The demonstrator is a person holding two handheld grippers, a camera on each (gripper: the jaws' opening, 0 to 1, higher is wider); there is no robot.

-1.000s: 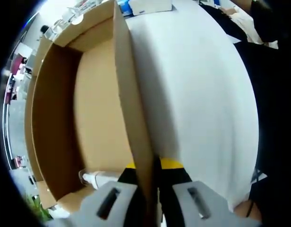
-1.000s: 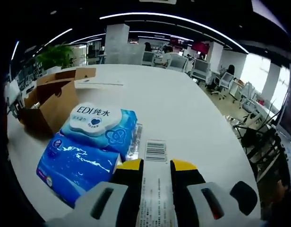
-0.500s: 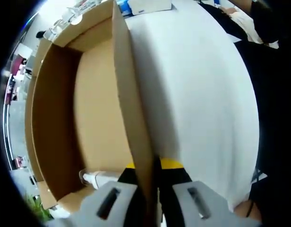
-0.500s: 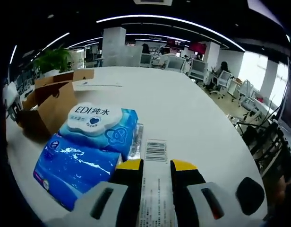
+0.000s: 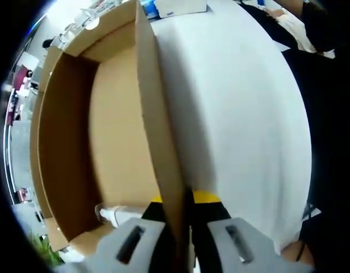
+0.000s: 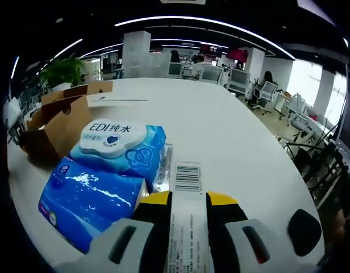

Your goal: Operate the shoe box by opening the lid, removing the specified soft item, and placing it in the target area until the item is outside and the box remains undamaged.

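Left gripper [image 5: 178, 207] clamps the near end of one side wall of the box [image 5: 115, 136], one jaw inside and one outside the cardboard, jaws pressed against the panel. The view looks along that wall's top edge, which runs from the jaws up toward the far end. The box is open; its brown floor and inner walls are bare apart from a small white object [image 5: 109, 213] in the near corner, too blurred to identify. The box sits on a white table [image 5: 243, 114]. A white and blue item [image 5: 175, 7] lies on the table just past the far end of the box. Right gripper [image 6: 186, 213] pinches the sealed edge of the wipes pack [image 6: 104, 170], jaws closed on a white strip bearing a barcode label [image 6: 188, 177]. The pack is blue with a white oval lid and extends left from the jaws, outside the box and over the table; whether it touches the surface cannot be told. Beyond the pack, at left, the box appears as brown cardboard. Office desks and chairs fill the background.
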